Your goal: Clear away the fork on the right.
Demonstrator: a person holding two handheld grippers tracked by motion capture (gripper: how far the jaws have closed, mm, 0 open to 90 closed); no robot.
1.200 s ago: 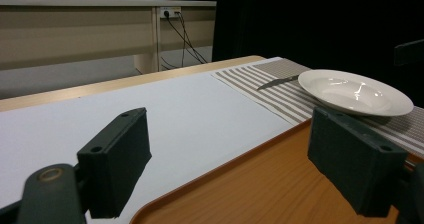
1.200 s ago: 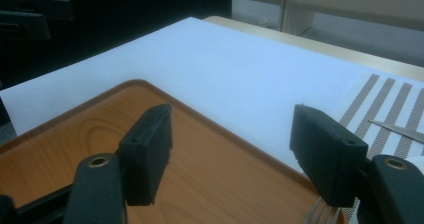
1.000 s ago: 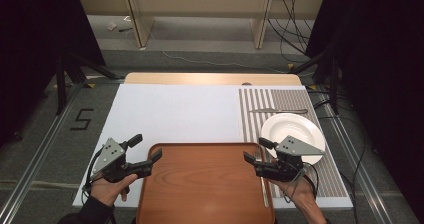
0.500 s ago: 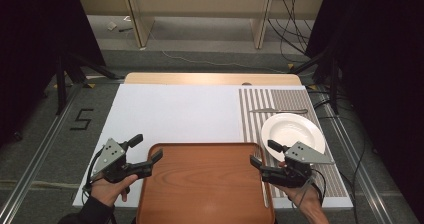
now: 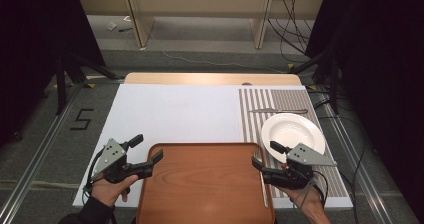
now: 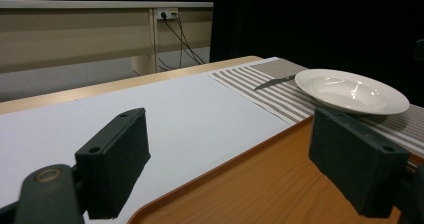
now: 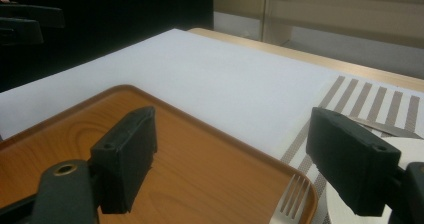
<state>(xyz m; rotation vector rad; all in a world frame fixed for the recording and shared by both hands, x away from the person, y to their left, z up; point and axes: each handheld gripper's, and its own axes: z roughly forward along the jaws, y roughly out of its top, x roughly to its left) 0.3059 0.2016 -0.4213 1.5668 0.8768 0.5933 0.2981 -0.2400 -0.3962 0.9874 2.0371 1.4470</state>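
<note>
Fork (image 5: 263,184) on tray's (image 5: 205,184) right rim, tines pointing away, both hand-held grippers (image 5: 142,156) (image 5: 264,157) wide open, nothing held.

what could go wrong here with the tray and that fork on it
The fork lies loose along the right edge of the wooden tray, close to the right gripper, whose jaws have just opened; a nudge could knock it off. The white plate sits just behind that gripper and could get bumped.

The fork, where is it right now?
The fork lies along the wooden tray's right edge in the high view, beside the right tongs, near the white plate.
</note>
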